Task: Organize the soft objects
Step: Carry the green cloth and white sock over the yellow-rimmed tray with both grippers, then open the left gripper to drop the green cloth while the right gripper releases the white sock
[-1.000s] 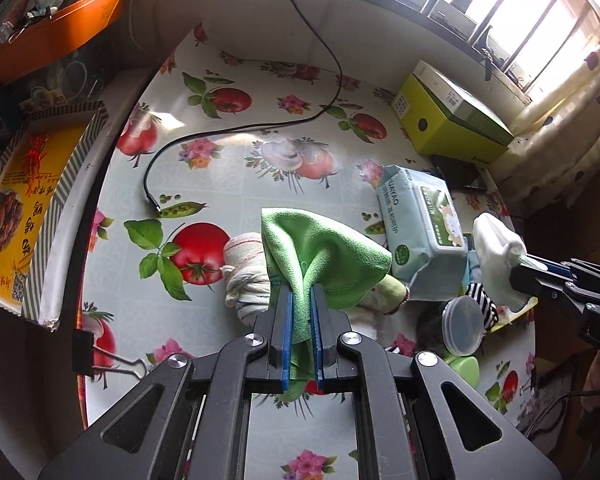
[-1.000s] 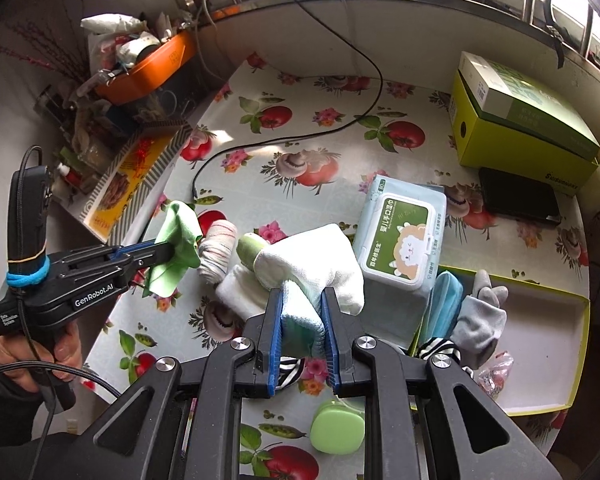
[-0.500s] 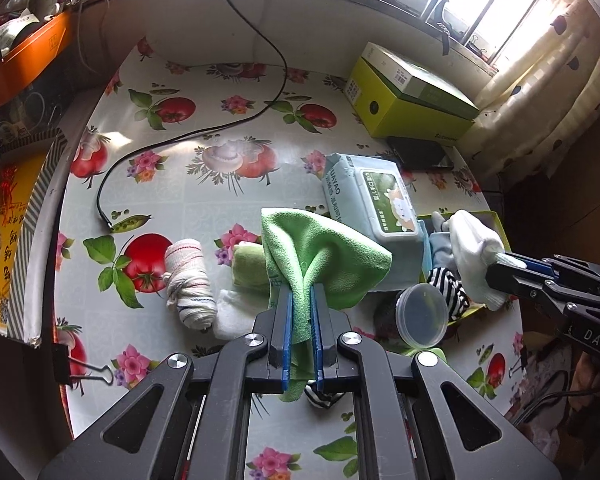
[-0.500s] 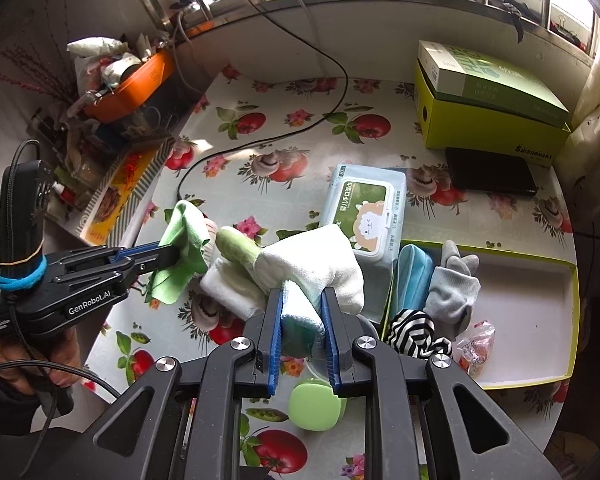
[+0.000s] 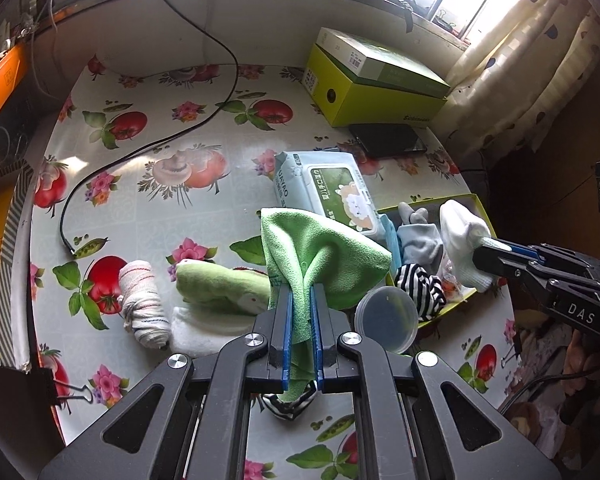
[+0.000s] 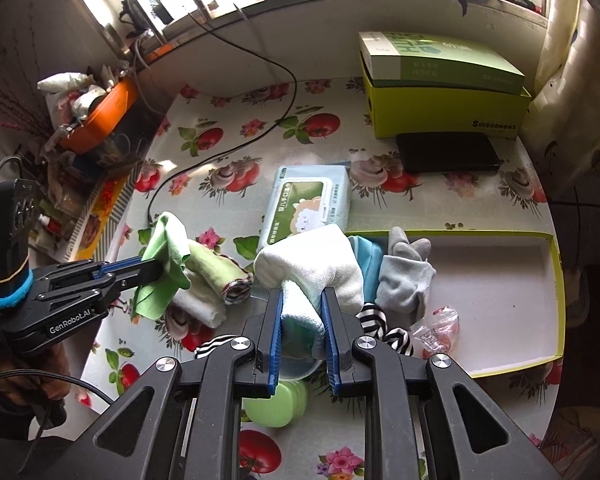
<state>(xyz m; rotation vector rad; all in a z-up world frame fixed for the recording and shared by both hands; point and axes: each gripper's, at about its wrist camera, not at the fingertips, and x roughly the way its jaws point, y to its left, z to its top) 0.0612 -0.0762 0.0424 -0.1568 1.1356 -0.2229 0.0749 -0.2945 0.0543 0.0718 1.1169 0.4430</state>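
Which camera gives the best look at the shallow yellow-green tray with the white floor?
The right wrist view: the shallow yellow-green tray shows almost whole, socks at its left end. In the left wrist view, only the tray's near corner shows, behind the white cloth in the right gripper.

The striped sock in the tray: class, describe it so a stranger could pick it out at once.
Start at the shallow yellow-green tray on the fruit-print table. Its left end holds a cluster of soft things; the striped sock lies at that cluster's near edge, just in front of the grey sock. It alone there has bold black-and-white stripes; its neighbours are plain.
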